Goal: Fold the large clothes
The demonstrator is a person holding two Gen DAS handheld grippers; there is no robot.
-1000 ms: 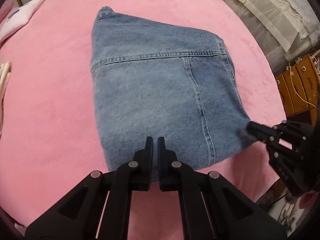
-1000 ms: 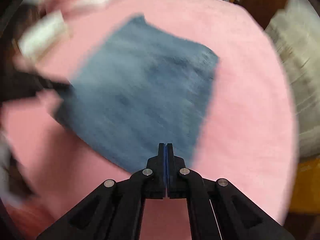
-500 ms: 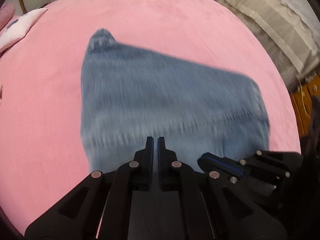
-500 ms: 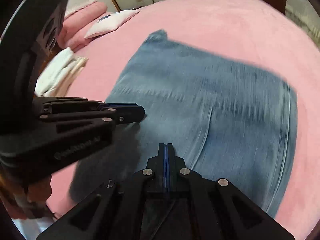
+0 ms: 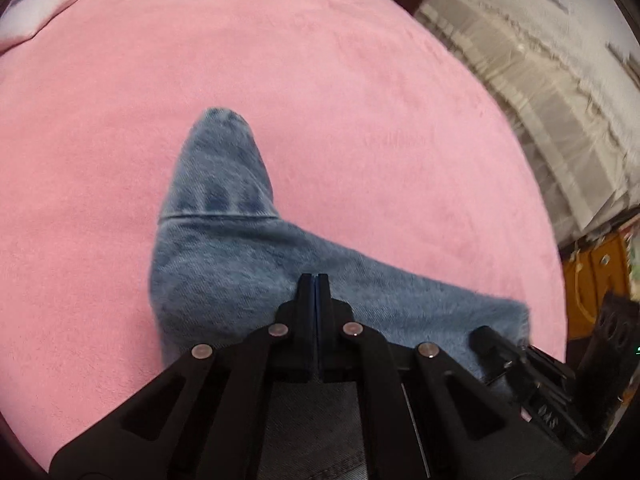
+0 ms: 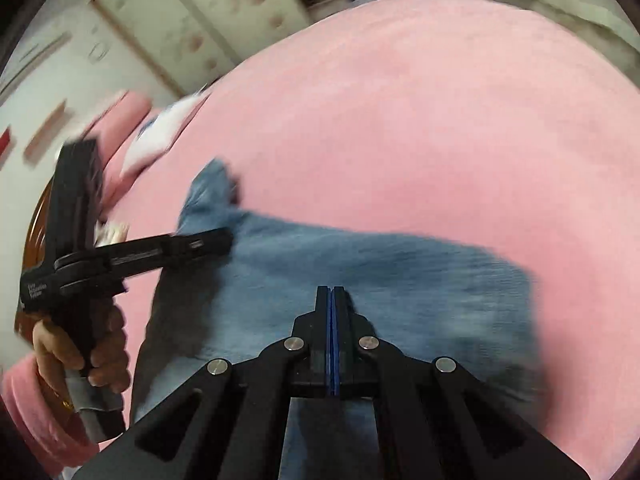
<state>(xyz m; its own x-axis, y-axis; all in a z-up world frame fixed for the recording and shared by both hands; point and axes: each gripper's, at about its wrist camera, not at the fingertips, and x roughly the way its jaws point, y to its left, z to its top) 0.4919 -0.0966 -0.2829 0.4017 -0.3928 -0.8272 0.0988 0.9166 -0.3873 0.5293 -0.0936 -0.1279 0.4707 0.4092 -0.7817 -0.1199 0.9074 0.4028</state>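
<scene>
A folded blue denim garment (image 5: 224,264) lies on a pink bedcover (image 5: 320,80), with one narrow corner pointing away from me. My left gripper (image 5: 316,280) is shut over the garment's near part, and denim rises close beneath its fingers, so it looks pinched on the near edge. The right gripper (image 5: 480,334) shows at the garment's right end. In the right wrist view the right gripper (image 6: 331,292) is likewise shut over the blurred denim (image 6: 400,272), fabric bunched under it. There the left gripper (image 6: 228,240) reaches the garment's left edge, held by a hand (image 6: 104,360).
Wide pink bedcover (image 6: 440,120) stretches beyond the garment. A white pillow (image 5: 36,12) lies at the far left. Beige frilled bedding (image 5: 540,60) and an orange wooden cabinet (image 5: 596,272) stand off the bed's right side. Pale wardrobe doors (image 6: 180,20) rise behind.
Both grippers have travelled forward and down over the garment together, staying shut. Less denim now shows beyond the fingertips, and fabric has come up under them.
</scene>
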